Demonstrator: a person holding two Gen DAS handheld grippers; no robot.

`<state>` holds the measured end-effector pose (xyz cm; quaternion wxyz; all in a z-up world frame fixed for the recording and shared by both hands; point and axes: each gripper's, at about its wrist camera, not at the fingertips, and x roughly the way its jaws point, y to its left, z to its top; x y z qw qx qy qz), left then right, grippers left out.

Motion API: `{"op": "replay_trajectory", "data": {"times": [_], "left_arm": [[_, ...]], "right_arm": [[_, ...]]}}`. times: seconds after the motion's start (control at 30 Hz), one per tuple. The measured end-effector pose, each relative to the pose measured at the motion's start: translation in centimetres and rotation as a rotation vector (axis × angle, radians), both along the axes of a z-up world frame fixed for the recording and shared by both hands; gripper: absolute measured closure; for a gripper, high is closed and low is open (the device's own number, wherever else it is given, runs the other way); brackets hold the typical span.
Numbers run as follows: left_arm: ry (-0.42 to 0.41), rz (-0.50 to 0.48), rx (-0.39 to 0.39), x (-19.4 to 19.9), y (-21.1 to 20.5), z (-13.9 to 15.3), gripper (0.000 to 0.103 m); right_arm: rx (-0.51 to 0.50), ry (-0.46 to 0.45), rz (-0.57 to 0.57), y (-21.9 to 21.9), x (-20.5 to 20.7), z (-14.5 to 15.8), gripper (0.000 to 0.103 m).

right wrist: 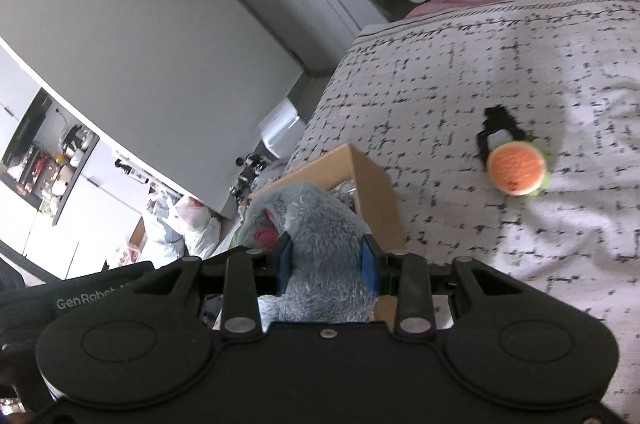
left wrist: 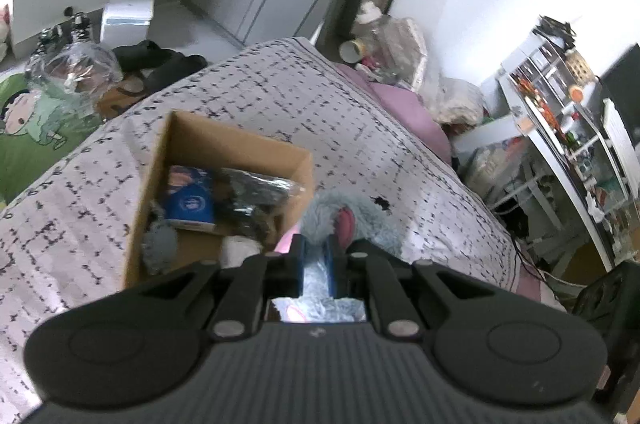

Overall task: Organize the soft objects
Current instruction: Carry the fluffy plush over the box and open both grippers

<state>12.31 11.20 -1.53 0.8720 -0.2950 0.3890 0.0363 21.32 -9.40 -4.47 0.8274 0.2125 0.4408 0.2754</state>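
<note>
- Two grippers share one load: the grey plush toy [right wrist: 320, 244], the biggest loose thing here, hangs above the bed [left wrist: 360, 127] just right of the cardboard box [left wrist: 224, 139].
- It looks light, floppy and long-piled, so it should squash rather than slip; I judge that a pinch deep into the stuffed body holds better than one on fur tips or the pink patch.
- Right gripper [right wrist: 326, 260]: jaws partly closed on the thick body, blue pads sunk into the fur on both sides.
- Left gripper [left wrist: 316, 264]: jaws nearly together, clamped on a thinner fold of the same toy.
- Inside the box lie a blue packet, a dark wrapped bundle and a small grey soft piece, leaving limited room; the plush will probably need folding in.
- Far right on the bed sits a small orange-and-green soft toy [right wrist: 518, 167], easy to take around its round middle.
</note>
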Motion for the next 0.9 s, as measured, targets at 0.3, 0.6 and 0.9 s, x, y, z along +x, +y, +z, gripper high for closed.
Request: {"op": "replay_trajectory", "data": {"times": [0.3, 0.6, 0.9], "left_arm": [[0.043, 0.055, -0.004, -0.6, 2.9, -1.5, 0.093], [0.123, 0.094, -0.046, -0.8, 5.4, -4.2, 0.093], [0.174, 0.113, -0.069, -0.6, 6.6, -6.0, 0.093]], "right_arm": [[-0.023, 0.024, 0.052, 3.7, 0.0, -1.3, 0.069], [-0.113, 0.072, 0.171, 7.0, 0.8, -2.8, 0.068], [-0.186, 0.093, 0.24, 9.0, 0.9, -3.5, 0.064]]}}
